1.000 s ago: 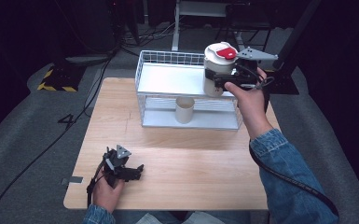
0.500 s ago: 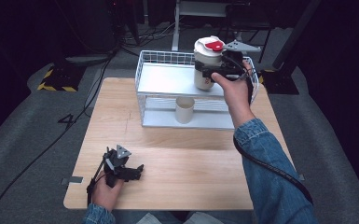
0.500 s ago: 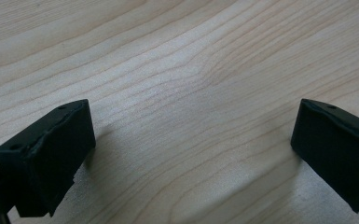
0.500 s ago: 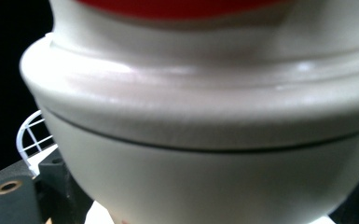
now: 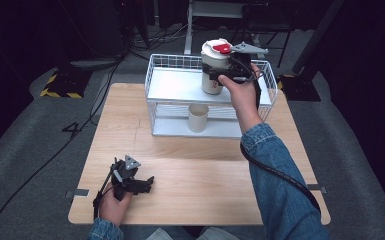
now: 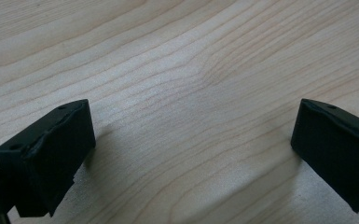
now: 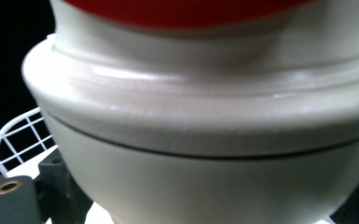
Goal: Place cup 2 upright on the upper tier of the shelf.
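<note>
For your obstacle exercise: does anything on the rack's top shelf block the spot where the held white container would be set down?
Nothing visible does. The white container, clamped in the right tongs, hangs above the top shelf of the wire rack. The shelf looks bare; the paper cup stands on the lower level.

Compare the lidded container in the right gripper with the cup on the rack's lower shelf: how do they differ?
The lidded container carries a white lid with a red patch; the cup is open-topped. The container is at the rack's top shelf, gripped by the right gripper; the cup stands free on the lower shelf. The container looks larger than the cup. Both are pale and upright.
</note>
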Available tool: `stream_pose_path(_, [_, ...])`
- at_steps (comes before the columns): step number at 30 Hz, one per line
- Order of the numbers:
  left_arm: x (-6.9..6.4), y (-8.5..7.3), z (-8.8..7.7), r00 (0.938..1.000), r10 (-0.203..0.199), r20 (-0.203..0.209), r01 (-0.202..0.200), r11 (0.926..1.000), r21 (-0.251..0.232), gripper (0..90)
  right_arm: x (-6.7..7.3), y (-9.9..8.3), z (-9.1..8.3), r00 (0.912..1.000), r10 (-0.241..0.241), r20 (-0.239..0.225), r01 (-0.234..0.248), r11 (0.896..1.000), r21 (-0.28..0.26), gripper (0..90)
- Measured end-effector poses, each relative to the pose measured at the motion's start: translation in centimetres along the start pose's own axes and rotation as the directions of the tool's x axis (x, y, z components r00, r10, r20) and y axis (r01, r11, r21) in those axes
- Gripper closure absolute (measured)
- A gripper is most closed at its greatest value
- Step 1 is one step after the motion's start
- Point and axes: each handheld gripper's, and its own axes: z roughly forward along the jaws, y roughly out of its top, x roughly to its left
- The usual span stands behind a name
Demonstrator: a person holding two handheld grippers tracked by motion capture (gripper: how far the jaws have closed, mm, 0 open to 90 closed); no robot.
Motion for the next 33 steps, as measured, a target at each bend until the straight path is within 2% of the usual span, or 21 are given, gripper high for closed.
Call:
stream_pose_path(4, [0.00,0.00,0.00,1.0000,0.000,0.000,0.000,1.0000,0.000,0.1,-0.22,-0.28,0.29,0.9998,0.019,0.000,-0.019,1.000,0.003,10.3])
stream_pose_path(10, [0.00,0.00,0.00,1.0000,0.000,0.000,0.000,1.0000,0.000,0.1,-0.36,-0.32,0.38,0.9997,0.023,-0.002,-0.023,1.000,-0.002,10.3])
stream_pose_path(18, [0.00,0.00,0.00,1.0000,0.000,0.000,0.000,1.0000,0.000,0.1,0.13,-0.40,0.40,0.9997,-0.024,0.007,0.024,1.000,0.001,10.2])
stream_pose_path(33, [0.00,0.01,-0.01,1.0000,0.000,0.001,0.000,1.0000,0.001,0.1,0.12,-0.46,0.29,0.9993,-0.036,-0.003,0.036,0.999,0.006,9.9])
